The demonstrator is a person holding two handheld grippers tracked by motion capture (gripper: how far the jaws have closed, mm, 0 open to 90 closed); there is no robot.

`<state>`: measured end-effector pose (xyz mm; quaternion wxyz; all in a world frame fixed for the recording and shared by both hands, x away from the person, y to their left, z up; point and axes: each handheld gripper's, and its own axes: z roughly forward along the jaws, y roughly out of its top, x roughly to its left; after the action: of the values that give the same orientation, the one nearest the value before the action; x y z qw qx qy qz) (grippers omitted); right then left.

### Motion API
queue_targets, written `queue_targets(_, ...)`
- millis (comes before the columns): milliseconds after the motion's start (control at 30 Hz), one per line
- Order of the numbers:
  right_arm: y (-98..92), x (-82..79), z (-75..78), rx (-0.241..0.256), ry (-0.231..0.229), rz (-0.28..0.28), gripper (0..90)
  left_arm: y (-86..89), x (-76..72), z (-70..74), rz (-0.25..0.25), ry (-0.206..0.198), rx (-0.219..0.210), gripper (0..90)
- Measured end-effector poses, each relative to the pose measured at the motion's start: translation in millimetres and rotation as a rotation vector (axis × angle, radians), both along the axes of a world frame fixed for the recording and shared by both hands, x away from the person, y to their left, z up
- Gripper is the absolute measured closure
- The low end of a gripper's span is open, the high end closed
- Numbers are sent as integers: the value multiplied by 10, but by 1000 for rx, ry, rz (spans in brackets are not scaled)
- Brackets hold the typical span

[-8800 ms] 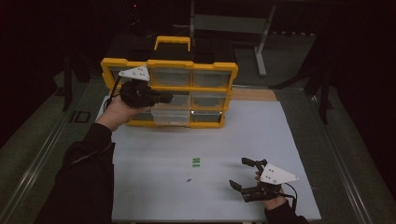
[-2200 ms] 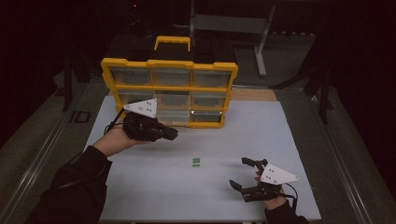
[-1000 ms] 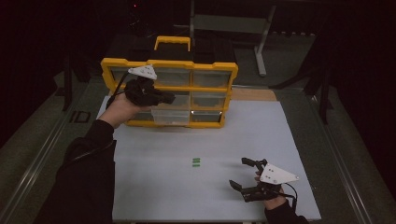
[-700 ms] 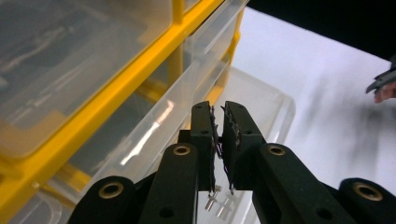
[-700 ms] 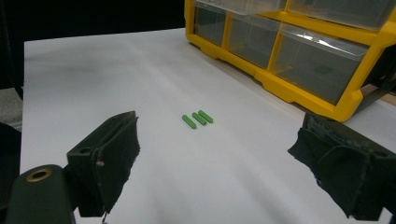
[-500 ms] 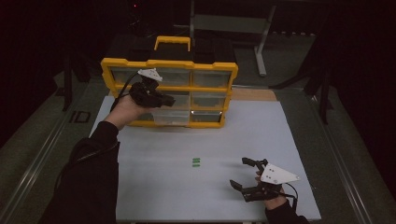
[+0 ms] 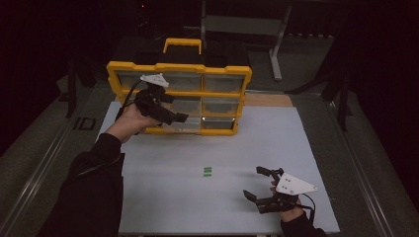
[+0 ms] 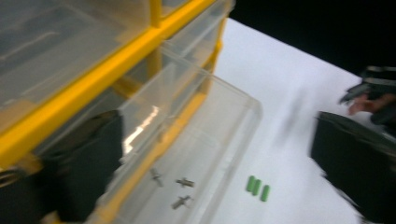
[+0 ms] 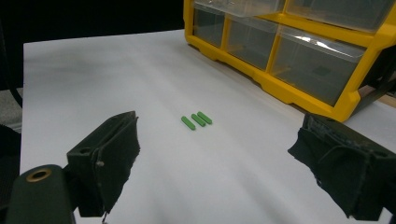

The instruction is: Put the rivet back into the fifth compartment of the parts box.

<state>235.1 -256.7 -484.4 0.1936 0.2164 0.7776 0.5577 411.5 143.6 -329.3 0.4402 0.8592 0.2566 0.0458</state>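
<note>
Left tongs (image 7: 170,114) at yellow organizer (image 7: 225,74), jaws spread around front wall of clear drawer (image 8: 219,140) in bottom row, likely to work it out or in. Drawer partly out; thin transparent plastic, small metal fittings (image 8: 180,186) inside. Right tongs (image 7: 264,186) open, empty, parked on white counter (image 7: 163,197). Three green pegs (image 7: 207,171), short smooth cylinders, mid-counter between organizer and right tongs.

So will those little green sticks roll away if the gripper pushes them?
Probably, if pushed sideways: the green sticks look thin and rounded, lying loose on the smooth white table. They seem tiny and light, so the right gripper, fingers wide apart, could easily scatter them.
</note>
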Motion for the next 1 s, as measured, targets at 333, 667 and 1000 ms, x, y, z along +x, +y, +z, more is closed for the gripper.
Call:
queue_targets(333,5,-6,9,2,-4,2,123,70,-285,-92,24,-44,-12,0)
queue_targets(667,11,-7,9,-1,-3,2,123,193,-591,-291,9,-74,-37,0)
queue_targets(1000,13,-13,13,3,-3,1,123,326,-918,-604,46,-97,-84,0)
